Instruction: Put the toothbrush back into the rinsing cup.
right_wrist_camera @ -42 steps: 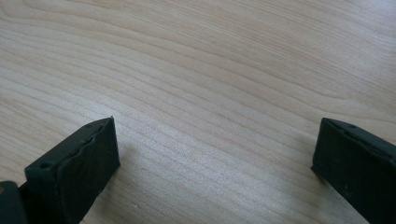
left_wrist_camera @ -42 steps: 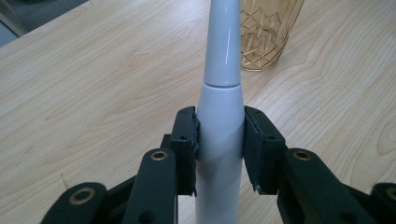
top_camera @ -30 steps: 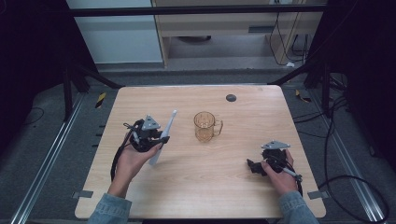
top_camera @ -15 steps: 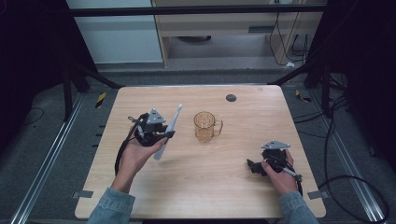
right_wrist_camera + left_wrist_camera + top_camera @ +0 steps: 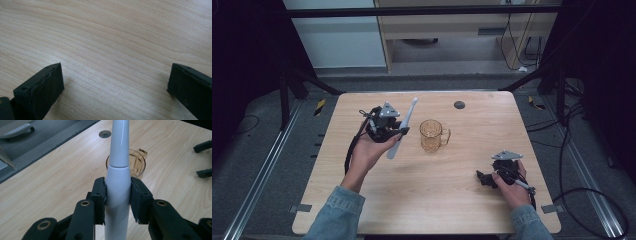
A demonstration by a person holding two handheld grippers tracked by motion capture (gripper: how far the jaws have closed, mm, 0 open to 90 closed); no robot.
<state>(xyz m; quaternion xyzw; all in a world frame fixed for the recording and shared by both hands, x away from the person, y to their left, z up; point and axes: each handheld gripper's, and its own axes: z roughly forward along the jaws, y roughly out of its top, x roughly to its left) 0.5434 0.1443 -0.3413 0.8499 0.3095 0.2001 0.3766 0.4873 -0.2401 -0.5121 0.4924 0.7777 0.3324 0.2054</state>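
Observation:
A white electric toothbrush (image 5: 402,129) is clamped in my left gripper (image 5: 398,132), held above the left half of the wooden table (image 5: 462,210). In the left gripper view both black pads press the toothbrush (image 5: 118,182) at its thick handle, with the slim neck pointing away toward an amber glass mug (image 5: 133,163). That mug (image 5: 433,135) stands upright near the table's middle, handle to the right. My right gripper (image 5: 484,179) rests low on the table at the front right, its jaws wide apart over bare wood (image 5: 112,57).
A small dark round hole or cap (image 5: 459,105) sits near the table's far edge. The right gripper's fingertips (image 5: 203,146) show at the right edge of the left gripper view. Metal rails and cables run along the floor on both sides.
My left hand has lifted the toothbrush and carried it up and away from me, nearer the mug. The right gripper has stayed where it was.

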